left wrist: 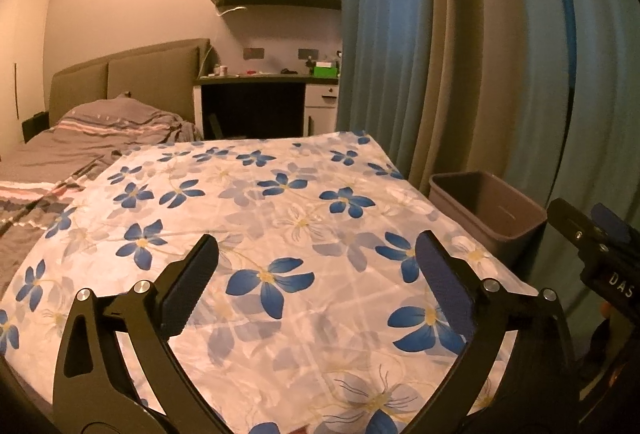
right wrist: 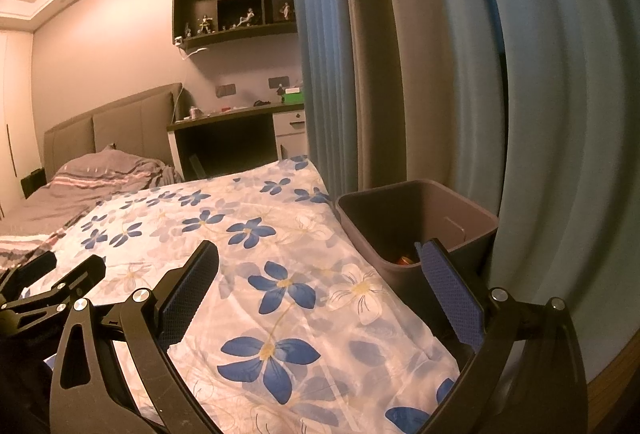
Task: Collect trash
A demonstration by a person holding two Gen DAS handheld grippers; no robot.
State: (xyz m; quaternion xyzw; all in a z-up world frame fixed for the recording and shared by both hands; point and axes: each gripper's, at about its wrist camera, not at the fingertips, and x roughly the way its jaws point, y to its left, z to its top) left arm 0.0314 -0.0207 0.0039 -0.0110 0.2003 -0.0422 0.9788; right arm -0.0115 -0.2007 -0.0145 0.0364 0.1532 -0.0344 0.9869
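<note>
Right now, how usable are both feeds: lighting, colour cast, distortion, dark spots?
Left wrist view: dim, warm orange cast, fisheye bends the curtain; floral cloth sharp. Right wrist view: same cast, ceiling glare top left, bin interior shadowed, contents hard to tell.

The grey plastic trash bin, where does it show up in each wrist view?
Left wrist view: the grey plastic trash bin stands at right of centre, beside the flowered bed cover's right edge.
Right wrist view: it sits lower right, behind the right tool's right finger.
Shared landmark: the blue curtain behind the bin.
</note>
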